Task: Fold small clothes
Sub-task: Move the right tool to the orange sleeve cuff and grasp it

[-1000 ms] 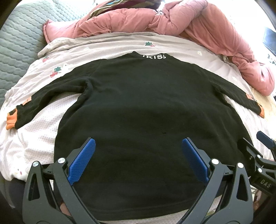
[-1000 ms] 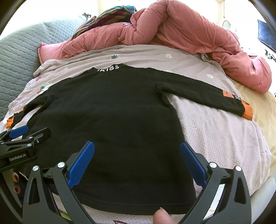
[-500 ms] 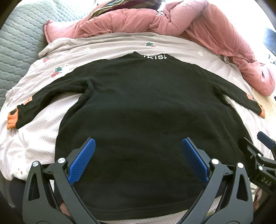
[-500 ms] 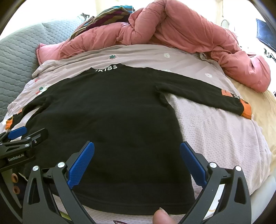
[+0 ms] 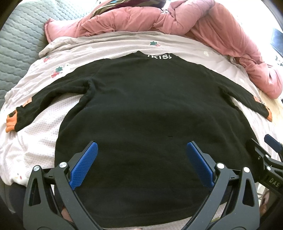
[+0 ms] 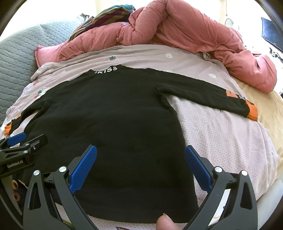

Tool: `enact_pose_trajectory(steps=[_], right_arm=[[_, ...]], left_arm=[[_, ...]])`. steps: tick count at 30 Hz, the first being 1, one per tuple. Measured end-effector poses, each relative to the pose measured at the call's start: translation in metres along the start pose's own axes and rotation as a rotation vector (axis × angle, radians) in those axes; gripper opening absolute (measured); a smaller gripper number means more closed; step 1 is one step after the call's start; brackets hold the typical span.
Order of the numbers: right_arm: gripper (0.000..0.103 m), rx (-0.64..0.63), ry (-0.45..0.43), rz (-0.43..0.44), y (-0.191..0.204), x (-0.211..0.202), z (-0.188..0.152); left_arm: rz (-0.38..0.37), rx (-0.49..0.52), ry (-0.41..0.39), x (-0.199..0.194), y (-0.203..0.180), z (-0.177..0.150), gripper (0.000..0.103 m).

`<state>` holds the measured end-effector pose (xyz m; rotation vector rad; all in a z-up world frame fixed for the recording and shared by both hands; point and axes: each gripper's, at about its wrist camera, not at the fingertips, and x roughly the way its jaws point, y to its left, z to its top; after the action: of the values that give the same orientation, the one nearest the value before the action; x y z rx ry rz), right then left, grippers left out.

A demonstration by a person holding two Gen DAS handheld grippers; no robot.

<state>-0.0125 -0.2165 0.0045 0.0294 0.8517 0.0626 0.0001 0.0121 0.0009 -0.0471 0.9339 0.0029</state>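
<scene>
On the bed, a black sweater (image 5: 155, 113) is lying spread flat, back side up, on a pale sheet (image 5: 40, 134) printed with small flowers. Its collar, carrying white lettering, is pointing away from the cameras, and its hem is lying nearest to them. Both sleeves are stretching out to the sides, each ending in an orange cuff (image 6: 252, 111).

The left gripper (image 5: 141, 162) is hovering over the lower part of the sweater with its jaws spread wide; its blue pads (image 5: 84, 165) are holding nothing. The right gripper (image 6: 140, 165) is hanging over the sweater's lower right part, jaws equally wide apart and holding nothing. In the right wrist view, the left gripper is showing at the left edge, above the hem near the left sleeve; in the left wrist view, the right gripper is showing at the right edge, beside the sweater's right side.

A fingertip (image 6: 165, 223) is poking into the bottom of the right wrist view, just below the hem.

Beyond the collar, a pink quilt (image 6: 185, 30) is lying bunched up across the far side of the bed, with a striped cloth (image 6: 106, 16) peeking out behind it. A grey quilted cover (image 5: 16, 44) is filling the far left.
</scene>
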Motion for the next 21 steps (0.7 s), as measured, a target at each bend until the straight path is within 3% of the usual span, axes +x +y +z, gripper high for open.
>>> enact_pose_trajectory(steps=[9, 21], right_arm=[[0.099, 0.04, 0.007, -0.033, -0.022, 0.01, 0.008], [0.099, 0.158, -0.001, -0.124, -0.08, 0.025, 0.027]], left_arm=[[-0.015, 0.008, 0.009, 0.005, -0.001, 0.005, 0.094], [-0.047, 0.021, 0.027, 0.017, -0.011, 0.026, 0.094]])
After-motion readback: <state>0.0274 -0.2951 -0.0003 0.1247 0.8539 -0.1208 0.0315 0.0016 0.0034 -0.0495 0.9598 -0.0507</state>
